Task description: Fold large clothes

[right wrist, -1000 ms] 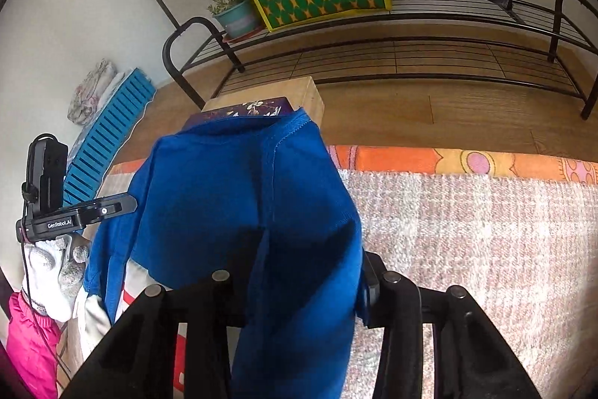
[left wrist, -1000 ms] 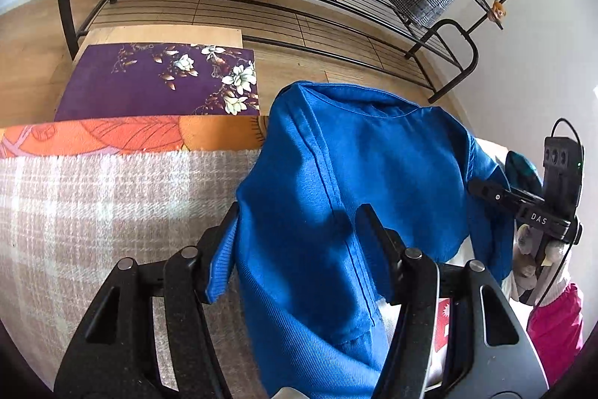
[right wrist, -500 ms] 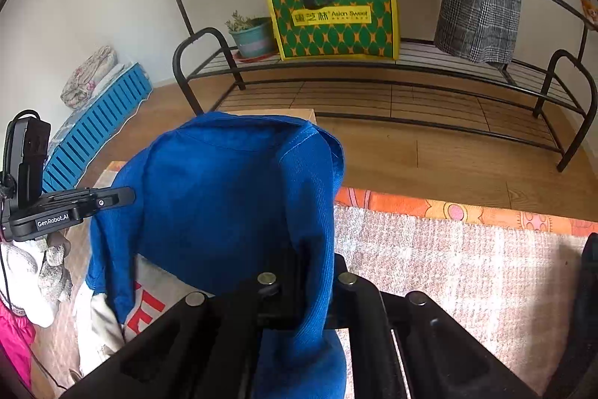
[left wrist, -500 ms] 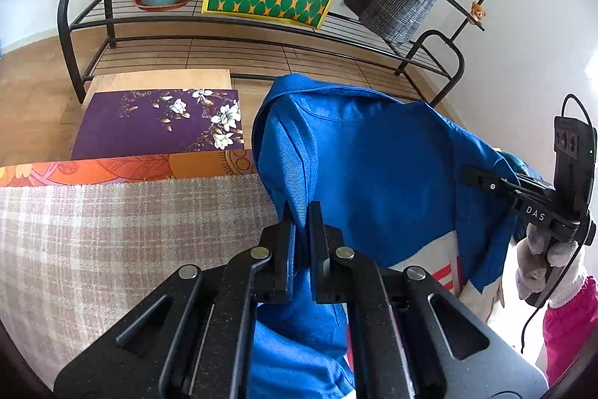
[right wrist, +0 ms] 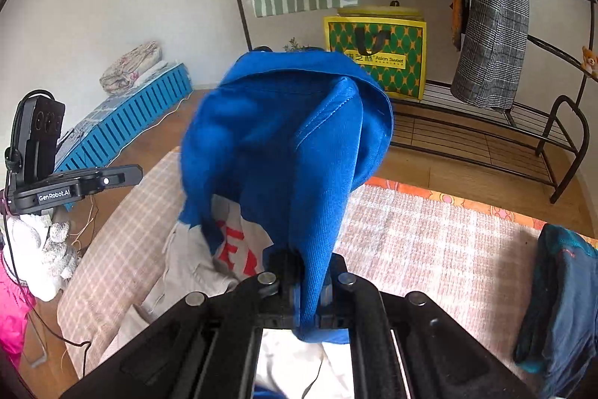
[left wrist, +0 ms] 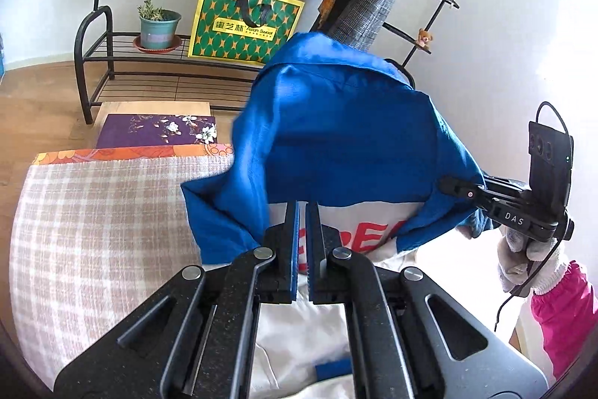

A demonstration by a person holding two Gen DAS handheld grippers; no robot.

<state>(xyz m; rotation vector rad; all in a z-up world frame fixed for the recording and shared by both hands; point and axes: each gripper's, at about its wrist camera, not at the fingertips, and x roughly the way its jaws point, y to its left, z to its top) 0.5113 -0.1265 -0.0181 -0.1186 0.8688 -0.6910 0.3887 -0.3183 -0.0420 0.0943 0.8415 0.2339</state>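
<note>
A large blue and white garment [left wrist: 347, 137] with red letters hangs lifted above the plaid-covered surface [left wrist: 97, 234]. My left gripper [left wrist: 302, 212] is shut on its fabric. My right gripper [right wrist: 308, 272] is shut on a blue fold of the same garment [right wrist: 291, 144]. The right gripper also shows at the right of the left wrist view [left wrist: 463, 189], and the left gripper at the left of the right wrist view [right wrist: 127, 174]. The white lower part [right wrist: 194, 260] droops onto the plaid cover.
A black metal rack [left wrist: 112, 62] holds a potted plant [left wrist: 159, 25] and a green and yellow bag [left wrist: 246, 21]. Clothes hang above [right wrist: 489, 25]. A purple floral box [left wrist: 157, 129] stands beyond the cover. A dark teal garment [right wrist: 560, 301] lies at the right. A blue crate [right wrist: 123, 133] sits on the floor.
Both grippers went from open around the blue fabric to shut on it, then rose and lifted the garment, so the white panel with red letters now shows.
</note>
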